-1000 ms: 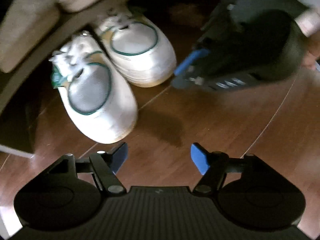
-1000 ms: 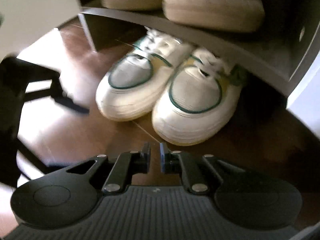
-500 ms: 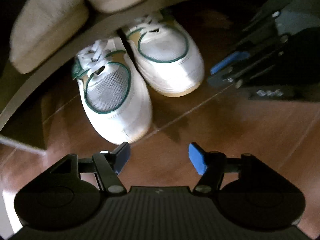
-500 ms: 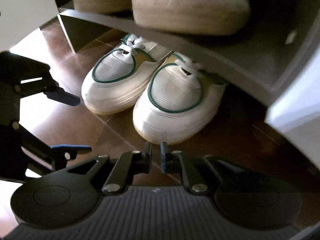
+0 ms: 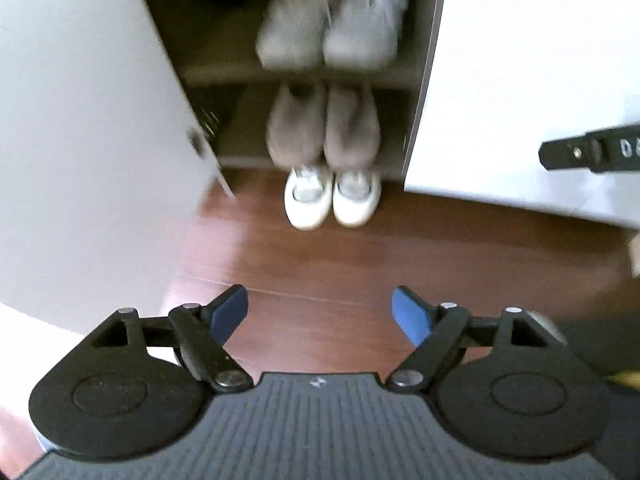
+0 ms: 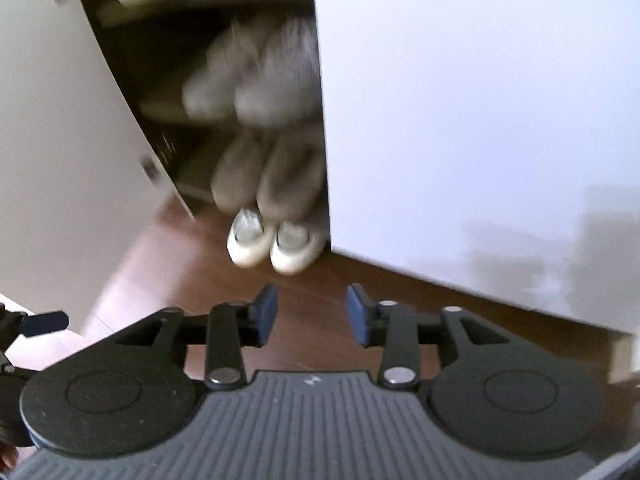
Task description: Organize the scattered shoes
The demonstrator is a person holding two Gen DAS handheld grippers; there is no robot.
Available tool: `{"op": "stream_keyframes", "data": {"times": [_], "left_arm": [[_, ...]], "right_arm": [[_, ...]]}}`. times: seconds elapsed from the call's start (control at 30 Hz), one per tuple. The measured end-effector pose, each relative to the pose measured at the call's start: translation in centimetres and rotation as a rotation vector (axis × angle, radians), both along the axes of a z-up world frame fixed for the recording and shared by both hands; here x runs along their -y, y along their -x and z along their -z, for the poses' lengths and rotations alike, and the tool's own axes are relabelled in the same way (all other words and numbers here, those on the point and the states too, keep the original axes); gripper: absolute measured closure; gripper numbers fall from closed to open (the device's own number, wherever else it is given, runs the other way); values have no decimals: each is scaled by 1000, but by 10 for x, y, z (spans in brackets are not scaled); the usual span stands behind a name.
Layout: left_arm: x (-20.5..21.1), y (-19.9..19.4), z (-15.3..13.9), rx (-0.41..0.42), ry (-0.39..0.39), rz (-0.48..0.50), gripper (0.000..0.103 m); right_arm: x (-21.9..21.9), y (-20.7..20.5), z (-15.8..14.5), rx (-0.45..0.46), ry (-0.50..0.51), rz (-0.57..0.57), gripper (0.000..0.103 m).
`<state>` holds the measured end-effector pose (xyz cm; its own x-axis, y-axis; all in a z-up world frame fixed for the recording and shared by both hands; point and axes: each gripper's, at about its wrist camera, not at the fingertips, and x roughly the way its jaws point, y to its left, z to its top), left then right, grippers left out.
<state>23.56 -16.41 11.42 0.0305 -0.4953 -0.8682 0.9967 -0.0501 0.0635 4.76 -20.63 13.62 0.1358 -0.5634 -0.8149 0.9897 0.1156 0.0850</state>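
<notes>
Pair of white low-top sneakers with green trim (image 5: pixel 332 196) (image 6: pixel 276 240) side by side on reddish-brown wooden floor (image 5: pixel 320 264), toes outward, heels tucked under lowest shelf of open shoe cabinet (image 5: pixel 240 120). Directly above, pair of grey-brown shoes (image 5: pixel 324 128) on lower shelf; above that, pair of pale grey shoes (image 5: pixel 332 20), blurred. White cabinet doors (image 5: pixel 80 120) swung open at either side. Left gripper (image 5: pixel 320 312), blue-padded fingers (image 5: pixel 228 312) spread wide, grasping nothing, well apart from sneakers. Right gripper (image 6: pixel 312 312) likewise parted and unladen, gap narrower, above bare floor.
</notes>
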Motion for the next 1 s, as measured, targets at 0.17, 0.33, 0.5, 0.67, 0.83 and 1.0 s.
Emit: {"op": "stream_keyframes", "data": {"times": [0.17,0.33,0.5,0.67,0.83,1.0], "left_arm": [[-50,-4,-142,30,161,-37,3],[-114,-13,-223,57,264,-97,3],[-201,-20,-258,41,284,-214,2],[-265,-15,-301,3,261,-190,1],[-302,-12,-355,42,344,-196,1],[-325,-22,-388,50,373,-160,1]], "right_arm": [[-58,-9,-141,34,179,-45,37],[-103,-16,-214,31,303,-92,25],[-184,-21,-250,37,350,-80,17],[-274,-10,-297,64,394,-18,3],[-329,-7,-351,76,446,1,2],[-348,-11,-392,95,497,86,1]]}}
